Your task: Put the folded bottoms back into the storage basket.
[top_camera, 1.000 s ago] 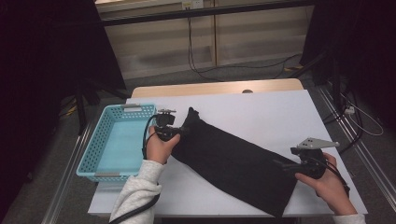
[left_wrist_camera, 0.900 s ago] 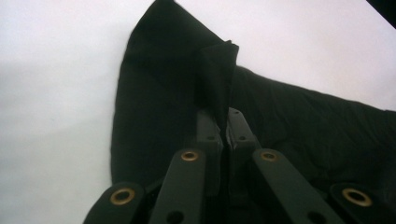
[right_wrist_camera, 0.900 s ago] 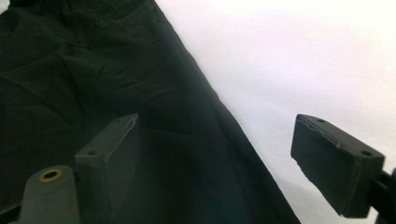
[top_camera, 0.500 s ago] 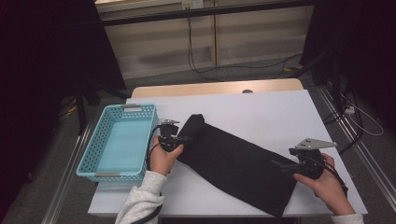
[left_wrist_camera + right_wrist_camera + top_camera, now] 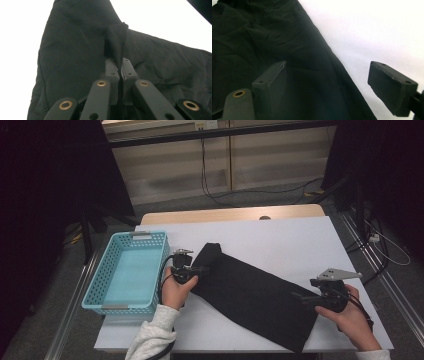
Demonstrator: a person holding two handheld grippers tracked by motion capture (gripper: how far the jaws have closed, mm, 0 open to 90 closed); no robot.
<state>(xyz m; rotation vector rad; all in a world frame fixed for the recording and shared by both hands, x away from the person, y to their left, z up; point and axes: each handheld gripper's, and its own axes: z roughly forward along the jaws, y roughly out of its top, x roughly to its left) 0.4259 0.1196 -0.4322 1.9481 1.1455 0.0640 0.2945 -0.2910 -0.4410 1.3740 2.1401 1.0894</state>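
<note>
The black cloth (image 5: 255, 295) lies diagonally across the white table (image 5: 280, 235), right of the blue basket (image 5: 127, 270). The left gripper (image 5: 119, 72) pinches a fold at its far-left end; the right gripper (image 5: 327, 80) sits wide apart, seemingly astride the near-right edge.

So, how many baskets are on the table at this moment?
1. The light blue basket stands at the left side of the white table, beside the black cloth. I see no other, and nothing seems to hide one.

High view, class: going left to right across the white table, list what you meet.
Blue basket → left hand-held gripper → black cloth → right hand-held gripper.
</note>
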